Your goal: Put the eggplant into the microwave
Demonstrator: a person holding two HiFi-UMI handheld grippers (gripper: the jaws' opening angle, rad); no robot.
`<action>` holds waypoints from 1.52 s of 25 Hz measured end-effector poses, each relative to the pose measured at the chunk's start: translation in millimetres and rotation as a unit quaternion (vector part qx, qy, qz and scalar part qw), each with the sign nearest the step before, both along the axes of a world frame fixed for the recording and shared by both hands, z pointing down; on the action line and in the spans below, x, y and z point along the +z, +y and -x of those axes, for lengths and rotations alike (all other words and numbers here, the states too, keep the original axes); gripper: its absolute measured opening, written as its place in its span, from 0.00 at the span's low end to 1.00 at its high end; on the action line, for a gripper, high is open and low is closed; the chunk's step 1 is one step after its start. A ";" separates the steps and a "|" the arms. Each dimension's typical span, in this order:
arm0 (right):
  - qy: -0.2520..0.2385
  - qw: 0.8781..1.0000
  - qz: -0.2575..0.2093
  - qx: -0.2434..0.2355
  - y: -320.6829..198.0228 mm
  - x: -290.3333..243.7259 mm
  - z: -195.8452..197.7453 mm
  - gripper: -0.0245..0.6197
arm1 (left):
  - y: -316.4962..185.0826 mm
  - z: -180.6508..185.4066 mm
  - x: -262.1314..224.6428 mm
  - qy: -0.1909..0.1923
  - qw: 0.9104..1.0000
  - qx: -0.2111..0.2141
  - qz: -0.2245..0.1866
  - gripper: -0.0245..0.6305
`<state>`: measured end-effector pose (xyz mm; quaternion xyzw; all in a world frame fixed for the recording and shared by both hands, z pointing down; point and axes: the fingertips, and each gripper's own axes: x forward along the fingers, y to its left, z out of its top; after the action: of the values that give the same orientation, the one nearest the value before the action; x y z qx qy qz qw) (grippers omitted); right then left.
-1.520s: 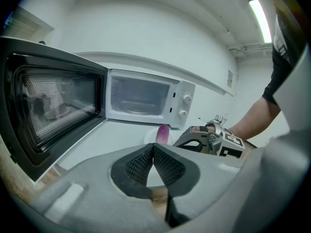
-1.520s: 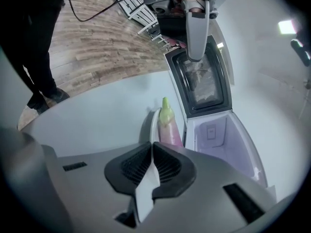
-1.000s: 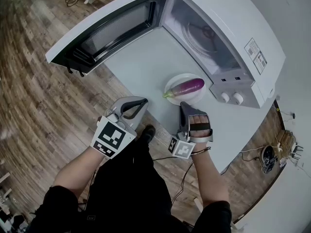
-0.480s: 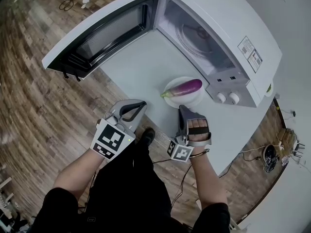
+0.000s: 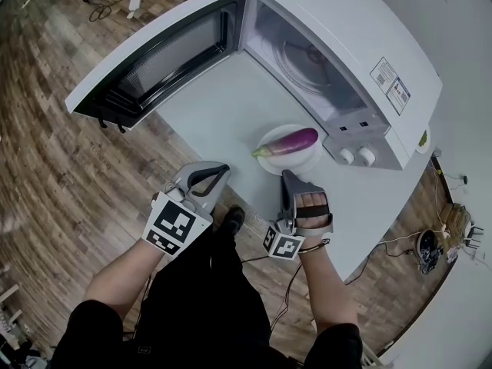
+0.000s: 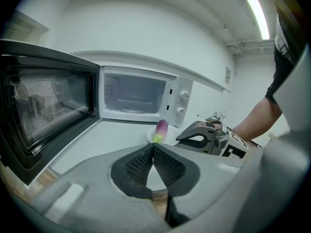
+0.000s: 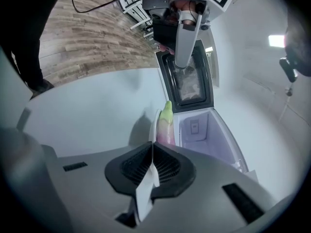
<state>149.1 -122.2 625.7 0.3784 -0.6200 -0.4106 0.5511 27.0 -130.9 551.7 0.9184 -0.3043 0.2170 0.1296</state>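
Eggplant (image 5: 290, 141): small, purple shading to pale, green stem end pointing toward the person. It lies lengthwise across a white plate (image 5: 307, 161) on the pale table (image 5: 215, 106), just in front of the microwave's knobs and beside the open cavity, not yet inside. It looks light and firm with some give. The skin is glossy, so probably slick, and the round body may roll on the plate. Best hold, I judge, is across the thick purple middle, jaws square to its length, avoiding the tapered stem end. Squeeze only moderately, and expect the plate to skid if nudged. Microwave (image 5: 361, 52) has its door (image 5: 154, 60) swung wide and the turntable in view. Right gripper (image 5: 287, 175) is near the plate, jaws shut on nothing. Left gripper (image 5: 221, 167) is farther off to the side, pads likewise together and empty.
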 end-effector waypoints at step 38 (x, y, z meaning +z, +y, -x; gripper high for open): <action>-0.009 0.997 -0.072 0.010 -44.9 -140.9 39.0 0.07 | -25.2 35.6 -112.7 0.024 0.997 0.010 -0.070 0.05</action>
<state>110.2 -167.2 484.8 0.4266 -0.5898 -0.4457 0.5210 -8.6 -156.1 439.0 0.9331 -0.3064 0.1748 0.0704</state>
